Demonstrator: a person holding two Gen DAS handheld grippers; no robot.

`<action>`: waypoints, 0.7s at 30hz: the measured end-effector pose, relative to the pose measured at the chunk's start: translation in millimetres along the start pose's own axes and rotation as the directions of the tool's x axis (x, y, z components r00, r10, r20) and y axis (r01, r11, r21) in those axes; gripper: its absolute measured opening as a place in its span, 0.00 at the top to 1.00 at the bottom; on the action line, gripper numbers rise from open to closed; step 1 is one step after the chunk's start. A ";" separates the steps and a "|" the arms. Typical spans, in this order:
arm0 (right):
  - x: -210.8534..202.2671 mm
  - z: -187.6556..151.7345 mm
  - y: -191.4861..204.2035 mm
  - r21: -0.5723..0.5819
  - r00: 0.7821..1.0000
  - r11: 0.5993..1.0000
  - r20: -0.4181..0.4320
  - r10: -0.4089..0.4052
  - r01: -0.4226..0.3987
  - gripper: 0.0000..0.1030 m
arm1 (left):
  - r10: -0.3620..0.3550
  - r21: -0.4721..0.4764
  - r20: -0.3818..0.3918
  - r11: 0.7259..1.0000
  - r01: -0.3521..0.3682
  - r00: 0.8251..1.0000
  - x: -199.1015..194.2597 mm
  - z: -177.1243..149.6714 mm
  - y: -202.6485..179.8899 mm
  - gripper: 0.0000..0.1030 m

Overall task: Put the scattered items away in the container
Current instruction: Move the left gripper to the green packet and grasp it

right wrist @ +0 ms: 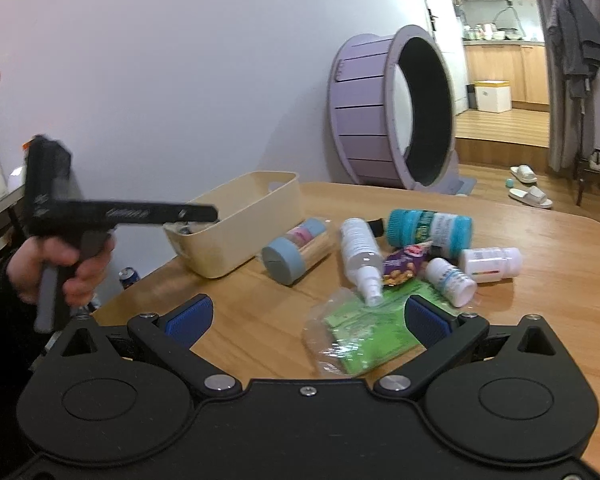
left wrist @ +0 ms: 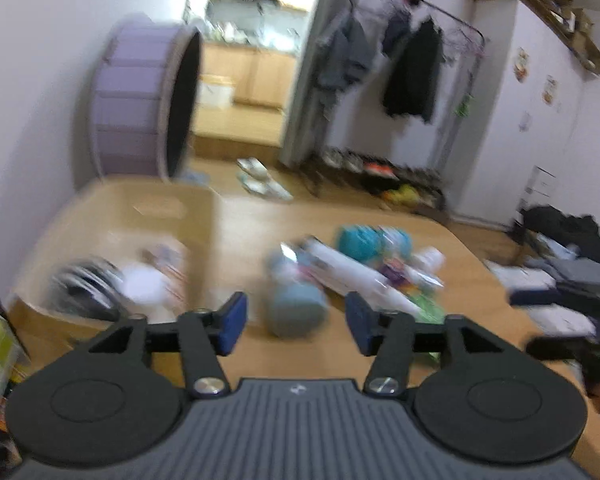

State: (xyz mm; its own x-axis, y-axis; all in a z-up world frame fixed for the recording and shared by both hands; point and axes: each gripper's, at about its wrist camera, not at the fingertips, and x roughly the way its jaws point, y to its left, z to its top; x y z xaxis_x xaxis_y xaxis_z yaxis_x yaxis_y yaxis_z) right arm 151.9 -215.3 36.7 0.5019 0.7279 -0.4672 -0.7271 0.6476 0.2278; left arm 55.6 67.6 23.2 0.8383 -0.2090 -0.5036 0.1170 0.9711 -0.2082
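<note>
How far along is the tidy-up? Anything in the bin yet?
Early. Done: the cream bin already holds a few items, blurred in the left wrist view. In hand: nothing; the left claw and right claw are both open and empty. Left on the table: blue-capped jar, spray bottle, teal-lidded tub, snack packet, two white pill bottles, green sachet.

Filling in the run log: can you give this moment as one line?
left gripper: jaws open, empty, near bin | right gripper: jaws open over green packet | spray bottle, jars: on table
</note>
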 end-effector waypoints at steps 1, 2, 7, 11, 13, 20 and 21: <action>-0.8 -0.3 -2.4 0.006 1.000 1.000 0.000 -0.009 0.009 0.00 | -0.020 0.016 -0.012 1.000 0.020 1.000 4.5 -3.7 -6.9 0.44; -1.8 -0.6 -4.7 0.010 1.000 1.000 0.001 -0.018 0.018 0.00 | -0.039 0.032 -0.023 0.999 0.040 0.999 9.1 -7.4 -13.9 0.44; -13.3 0.2 -16.7 0.028 0.999 0.999 0.015 -0.044 0.043 0.00 | -0.065 0.103 -0.064 0.992 0.071 0.996 33.1 -19.9 -44.4 0.37; -25.0 -1.0 -29.3 0.055 0.997 0.997 0.034 -0.064 0.062 0.00 | -0.085 0.121 -0.087 0.988 0.095 0.993 51.9 -26.0 -63.5 0.34; -27.5 -3.1 -32.6 0.058 0.997 0.996 0.033 -0.070 0.068 0.00 | -0.086 0.127 -0.096 0.987 0.098 0.992 61.2 -28.9 -71.9 0.32; -30.5 -9.6 -37.6 0.051 0.997 0.996 0.016 -0.073 0.072 0.00 | -0.044 0.139 -0.126 0.988 0.062 0.991 94.0 -32.0 -84.9 0.27; -31.1 -9.9 -37.7 0.051 0.997 0.996 0.016 -0.073 0.072 0.00 | -0.036 0.130 -0.129 0.990 0.053 0.991 97.2 -33.1 -84.4 0.26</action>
State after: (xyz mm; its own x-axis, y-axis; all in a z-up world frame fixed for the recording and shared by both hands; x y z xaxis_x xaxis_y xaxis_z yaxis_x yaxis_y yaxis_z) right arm 159.1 -264.6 34.1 0.5613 0.6821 -0.4688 -0.6639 0.7093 0.2371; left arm 109.5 -38.5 -35.9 0.7577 -0.2571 -0.5998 0.2293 0.9654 -0.1242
